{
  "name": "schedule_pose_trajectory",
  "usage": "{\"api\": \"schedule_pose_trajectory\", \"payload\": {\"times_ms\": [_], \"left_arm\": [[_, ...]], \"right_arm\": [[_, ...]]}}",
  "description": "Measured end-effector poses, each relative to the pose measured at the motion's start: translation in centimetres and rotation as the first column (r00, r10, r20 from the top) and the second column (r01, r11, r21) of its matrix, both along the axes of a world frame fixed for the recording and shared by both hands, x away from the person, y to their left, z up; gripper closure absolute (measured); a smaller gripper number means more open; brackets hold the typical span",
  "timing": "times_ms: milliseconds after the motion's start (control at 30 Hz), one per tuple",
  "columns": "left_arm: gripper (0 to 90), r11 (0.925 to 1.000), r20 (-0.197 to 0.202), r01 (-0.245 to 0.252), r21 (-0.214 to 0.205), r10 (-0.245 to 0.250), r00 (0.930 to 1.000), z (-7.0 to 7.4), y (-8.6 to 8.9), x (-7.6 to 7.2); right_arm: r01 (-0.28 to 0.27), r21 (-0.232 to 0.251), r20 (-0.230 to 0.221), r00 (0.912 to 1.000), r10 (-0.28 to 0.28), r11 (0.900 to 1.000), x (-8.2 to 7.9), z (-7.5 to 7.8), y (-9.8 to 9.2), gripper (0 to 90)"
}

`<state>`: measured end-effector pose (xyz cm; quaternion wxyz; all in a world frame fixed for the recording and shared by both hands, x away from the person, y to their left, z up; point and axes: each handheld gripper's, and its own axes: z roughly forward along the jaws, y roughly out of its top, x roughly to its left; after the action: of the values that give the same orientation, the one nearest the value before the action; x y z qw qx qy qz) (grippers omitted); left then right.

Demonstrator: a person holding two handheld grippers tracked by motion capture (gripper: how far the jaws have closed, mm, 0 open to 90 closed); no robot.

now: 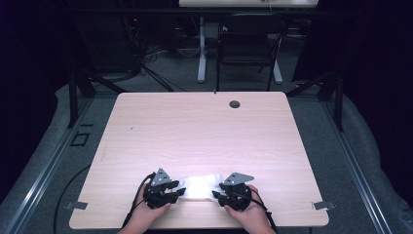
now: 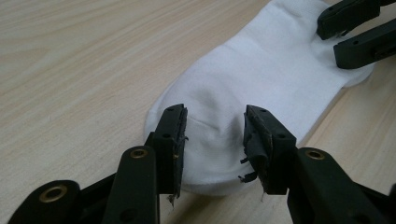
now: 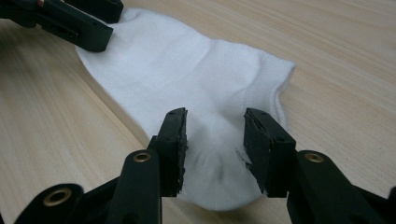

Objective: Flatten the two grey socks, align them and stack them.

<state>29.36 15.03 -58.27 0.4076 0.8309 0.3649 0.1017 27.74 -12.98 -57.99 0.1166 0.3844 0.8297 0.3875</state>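
A white ankle sock [image 1: 199,185] lies flat near the table's front edge, between my two grippers. My left gripper [image 1: 179,191] rests on the sock's left end; in the left gripper view its jaws [image 2: 215,112] stand apart, with slightly puckered sock [image 2: 261,74] fabric between them. My right gripper [image 1: 217,192] sits on the other end, its jaws [image 3: 215,114] also apart over a small ridge of the sock [image 3: 177,60]. Each gripper view shows the other gripper at the far end: the right gripper [image 2: 350,32] and the left gripper [image 3: 79,23].
The light wooden table [image 1: 195,126] has a round cable hole [image 1: 234,104] near its far edge. A black chair [image 1: 246,48] and a white desk leg stand behind it. The person's hands come in over the front edge.
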Motion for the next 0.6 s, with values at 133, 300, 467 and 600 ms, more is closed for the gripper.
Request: {"api": "schedule_pose_trajectory", "payload": {"times_ms": [133, 300, 467, 600], "left_arm": [[58.5, 0.9999, -0.001, -0.011, -0.008, 0.011, 0.9999, -0.1, 0.1, 0.3], [58.1, 0.9999, 0.007, -0.012, -0.007, 0.013, 0.9999, -0.1, 0.2, 0.5], [53.1, 0.9998, 0.009, -0.014, -0.017, 0.014, 0.9999, 0.1, 0.2, 0.4], [47.7, 0.9984, 0.026, -0.031, -0.047, 0.032, 0.9991, 0.7, 0.7, 0.3]], "right_arm": [[0.006, 0.022, -0.009, 0.9999, -0.005, 0.9998, 0.4, -0.1, -0.1, 59.4], [0.024, 0.050, -0.030, 0.9993, -0.022, 0.9985, 0.9, -0.1, -0.3, 59.9], [0.032, 0.074, -0.035, 0.9989, -0.030, 0.9968, 1.0, 0.1, -0.5, 57.8], [0.047, 0.118, -0.019, 0.9988, -0.046, 0.9919, 0.7, 0.9, -1.3, 55.9]]}}
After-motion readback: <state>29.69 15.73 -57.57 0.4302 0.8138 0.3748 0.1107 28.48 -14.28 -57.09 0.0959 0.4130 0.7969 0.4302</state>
